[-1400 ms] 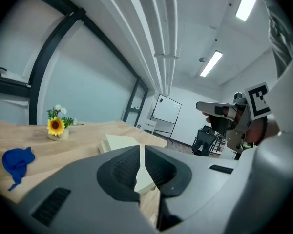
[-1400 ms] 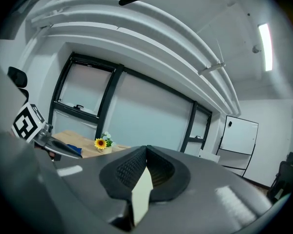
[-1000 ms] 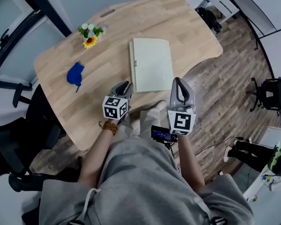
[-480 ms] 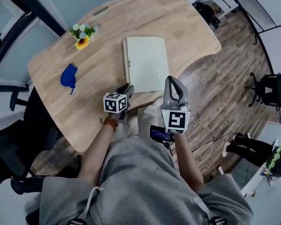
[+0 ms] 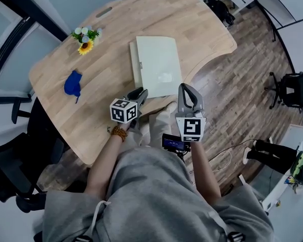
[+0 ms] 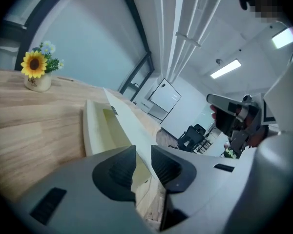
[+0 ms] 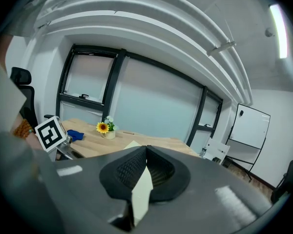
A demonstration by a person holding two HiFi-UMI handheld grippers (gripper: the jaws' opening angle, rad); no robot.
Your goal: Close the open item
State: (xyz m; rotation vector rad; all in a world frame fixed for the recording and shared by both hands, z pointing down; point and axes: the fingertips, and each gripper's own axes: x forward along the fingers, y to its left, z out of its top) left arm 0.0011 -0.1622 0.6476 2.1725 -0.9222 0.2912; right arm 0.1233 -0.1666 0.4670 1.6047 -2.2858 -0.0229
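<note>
lying just beyond left gripper (image 5: 140, 93), box (image 5: 156, 64), perhaps ajar

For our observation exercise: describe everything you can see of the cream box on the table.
The cream box is flat, rectangular, matte and plastic-looking, lying near the wooden table's front edge. Its thin lid stands tilted above the shallow base, so it is partly open. The right gripper is shut on the lid's edge.
</note>
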